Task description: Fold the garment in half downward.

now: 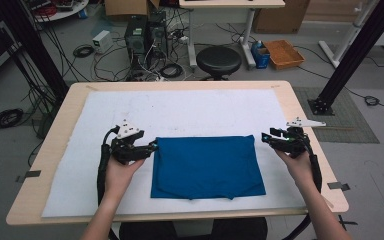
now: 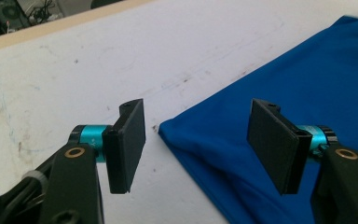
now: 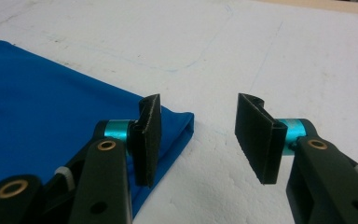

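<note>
The left tongs [image 1: 147,146] stand wide with nothing between the pads, just off the far left corner of the folded blue cloth [image 1: 206,167]. The right tongs [image 1: 271,134] gape likewise beside the far right corner. One at each corner suits laying a fold down evenly. The cloth lies flat and squared on the white mat [image 1: 190,107] covering the surface [image 1: 60,117], near the person's edge.

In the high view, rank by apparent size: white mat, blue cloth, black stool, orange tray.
1. White mat
2. Blue cloth
3. Black stool
4. Orange tray
The stool and tray sit farther from the camera than the mat and cloth, so they look smaller than they really are; those two look close in size.
</note>
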Demonstrator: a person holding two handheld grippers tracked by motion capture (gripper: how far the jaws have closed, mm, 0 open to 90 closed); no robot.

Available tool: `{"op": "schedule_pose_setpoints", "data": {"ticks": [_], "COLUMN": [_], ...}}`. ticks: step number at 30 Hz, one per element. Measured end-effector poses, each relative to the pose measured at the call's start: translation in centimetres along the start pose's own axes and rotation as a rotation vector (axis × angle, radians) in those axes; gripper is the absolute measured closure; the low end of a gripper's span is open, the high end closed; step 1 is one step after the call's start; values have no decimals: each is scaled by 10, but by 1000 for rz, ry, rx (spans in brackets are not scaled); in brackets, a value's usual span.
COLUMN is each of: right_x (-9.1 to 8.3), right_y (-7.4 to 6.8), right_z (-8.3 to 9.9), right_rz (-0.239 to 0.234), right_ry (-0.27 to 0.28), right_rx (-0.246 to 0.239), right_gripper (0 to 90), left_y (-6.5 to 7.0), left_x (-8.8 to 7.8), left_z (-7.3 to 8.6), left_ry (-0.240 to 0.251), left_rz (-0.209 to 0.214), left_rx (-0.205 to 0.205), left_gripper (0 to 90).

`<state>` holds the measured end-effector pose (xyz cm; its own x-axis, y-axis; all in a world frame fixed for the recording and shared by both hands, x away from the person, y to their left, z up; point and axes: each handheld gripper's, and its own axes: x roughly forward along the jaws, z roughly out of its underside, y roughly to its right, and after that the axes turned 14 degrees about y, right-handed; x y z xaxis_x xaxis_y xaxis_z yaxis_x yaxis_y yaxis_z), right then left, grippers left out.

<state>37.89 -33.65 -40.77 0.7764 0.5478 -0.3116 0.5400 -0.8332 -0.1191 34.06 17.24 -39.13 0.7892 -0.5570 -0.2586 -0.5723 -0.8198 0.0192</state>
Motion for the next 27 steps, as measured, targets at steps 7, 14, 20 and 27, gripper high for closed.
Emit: {"op": "schedule_pose_setpoints", "data": {"ticks": [7, 14, 20, 27], "right_x": [-5, -7, -8, -7], "right_y": [6, 6, 6, 6], "right_z": [-4, -6, -7, -6], "right_rz": [-10, -5, -5, -9], "right_ry": [32, 50, 51, 48], "right_rx": [18, 24, 25, 24], "right_gripper": [473, 458, 456, 455], "left_y": [-3, -7, -7, -6], "left_x": [-12, -20, -21, -20], "left_z": [-1, -1, -1, -1], "left_ry": [29, 48, 48, 44], "left_rz": [13, -5, -5, -5], "left_rx": [9, 5, 14, 13], "left_gripper": [362, 362, 363, 363]}}
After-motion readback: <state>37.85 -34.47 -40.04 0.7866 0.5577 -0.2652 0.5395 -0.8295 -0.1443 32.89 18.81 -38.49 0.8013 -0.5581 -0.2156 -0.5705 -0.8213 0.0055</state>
